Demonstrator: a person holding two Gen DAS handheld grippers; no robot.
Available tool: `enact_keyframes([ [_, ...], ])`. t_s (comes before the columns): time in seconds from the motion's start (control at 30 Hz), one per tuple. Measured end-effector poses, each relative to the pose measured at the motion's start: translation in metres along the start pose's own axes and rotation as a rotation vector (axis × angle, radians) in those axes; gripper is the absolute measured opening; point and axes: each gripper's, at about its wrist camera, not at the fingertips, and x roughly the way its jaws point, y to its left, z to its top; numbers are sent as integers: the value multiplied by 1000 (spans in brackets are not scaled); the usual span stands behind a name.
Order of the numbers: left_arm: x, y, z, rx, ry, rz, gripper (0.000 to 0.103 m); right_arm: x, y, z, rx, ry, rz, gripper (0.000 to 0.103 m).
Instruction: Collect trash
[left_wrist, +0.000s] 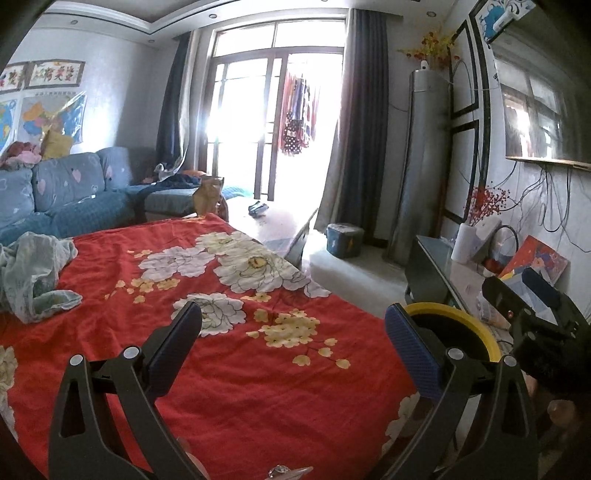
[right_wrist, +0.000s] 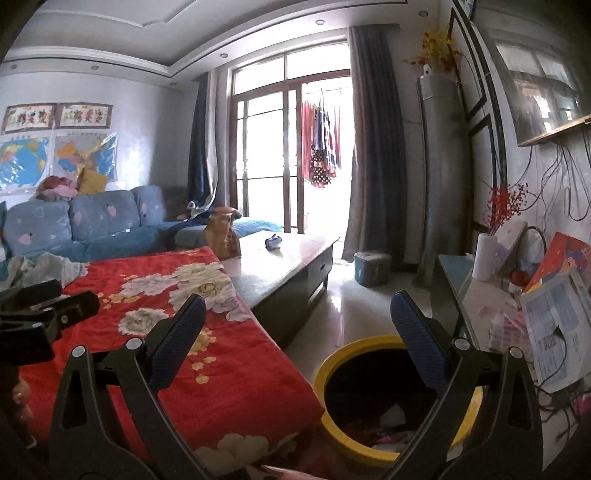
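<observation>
A red floral cloth (left_wrist: 229, 369) covers the table, a crumpled pale rag (left_wrist: 33, 273) at its left edge. The yellow-rimmed bin (right_wrist: 373, 402) stands on the floor beside it, scraps of trash (right_wrist: 391, 424) inside. The 2 grippers, left gripper (left_wrist: 293, 328) and right gripper (right_wrist: 299, 325), hover spread wide, empty.
</observation>
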Motion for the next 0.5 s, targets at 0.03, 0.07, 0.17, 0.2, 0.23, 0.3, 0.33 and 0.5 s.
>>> enact_keyframes([
  [0.03,1,0,0,0,2,-2,97,1,-1,1,3,2,0,92],
  [0.07,1,0,0,1,4,-1,97,1,-1,0,5,4,0,92],
  [0.17,1,-1,0,1,6,-1,97,3,-2,0,10,11,0,92],
  [0.2,2,-1,-1,2,8,1,97,3,-1,-1,11,11,-1,92],
  [0.23,2,-2,-1,2,9,0,97,3,-1,-1,12,12,-1,92],
  [0.3,2,-2,-1,4,9,0,97,3,-2,-1,14,12,-1,92],
  [0.33,2,-2,-1,3,10,-1,97,3,-2,-1,16,11,-1,92],
  [0.5,3,-2,-1,1,14,-4,97,4,-2,-2,22,11,-5,92],
])
